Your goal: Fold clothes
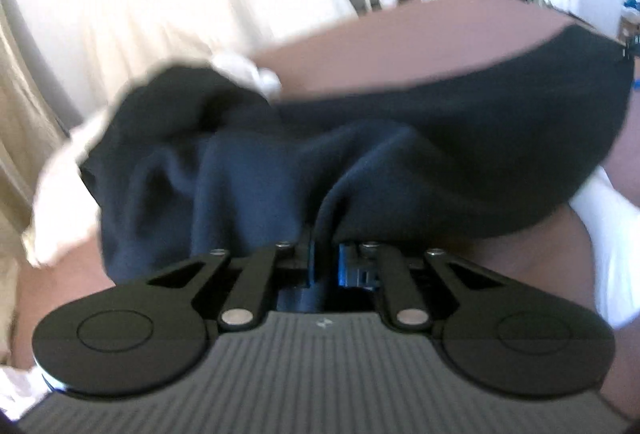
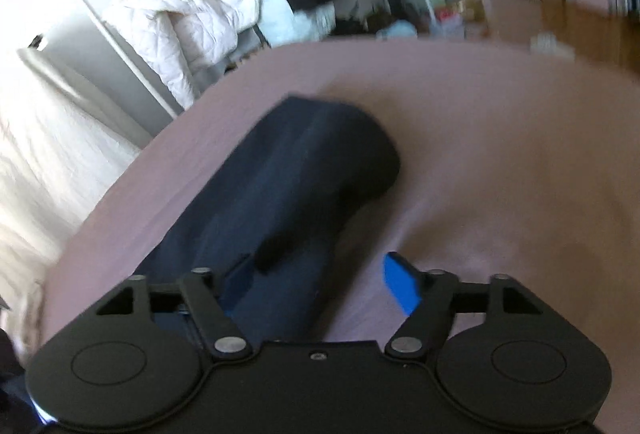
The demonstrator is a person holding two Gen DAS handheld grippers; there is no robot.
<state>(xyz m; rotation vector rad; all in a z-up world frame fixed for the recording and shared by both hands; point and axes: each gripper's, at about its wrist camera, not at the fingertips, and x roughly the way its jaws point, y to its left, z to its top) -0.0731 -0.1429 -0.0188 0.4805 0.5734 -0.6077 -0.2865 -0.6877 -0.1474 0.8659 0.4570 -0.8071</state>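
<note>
Blurred white cloth [image 1: 60, 185] behind navy garment [image 1: 360, 153], identity unclear.

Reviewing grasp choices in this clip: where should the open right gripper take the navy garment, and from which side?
Probably the rounded far end of the navy garment, where it lies doubled and thick on the mauve bed sheet. Bring the right gripper in from the bare sheet on the right, fingers straddling the edge. The left gripper already pinches a bunched part, so this hold would stretch the cloth.
</note>
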